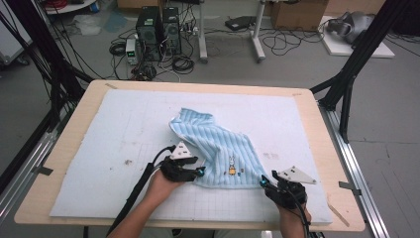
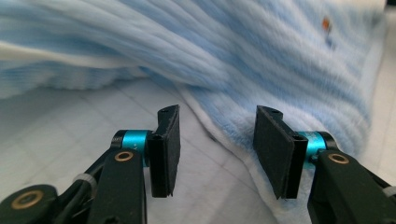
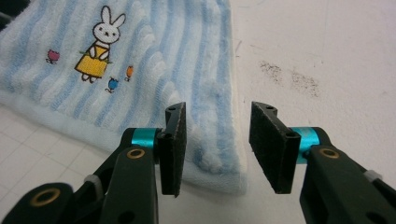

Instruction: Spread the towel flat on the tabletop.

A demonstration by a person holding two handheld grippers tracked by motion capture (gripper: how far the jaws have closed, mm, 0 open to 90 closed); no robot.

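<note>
A light blue striped towel [image 1: 218, 148] with an embroidered rabbit [image 1: 231, 166] lies rumpled on the pale mat [image 1: 99, 148], its far part folded over. My left gripper [image 1: 198, 172] is open at the towel's near left edge; in the left gripper view the towel's hem [image 2: 219, 135] runs between the jaws. My right gripper [image 1: 263, 181] is open at the near right corner. In the right gripper view that towel corner [image 3: 219, 158] lies between the spread jaws, with the rabbit [image 3: 100, 44] up to the left.
The mat covers a wooden table [image 1: 317, 124] with bare wood at its rim. Dark smudges [image 1: 271, 155] mark the mat right of the towel. Black frame posts [image 1: 346, 84] stand at both sides. Computers and cables [image 1: 158, 34] sit on the floor beyond.
</note>
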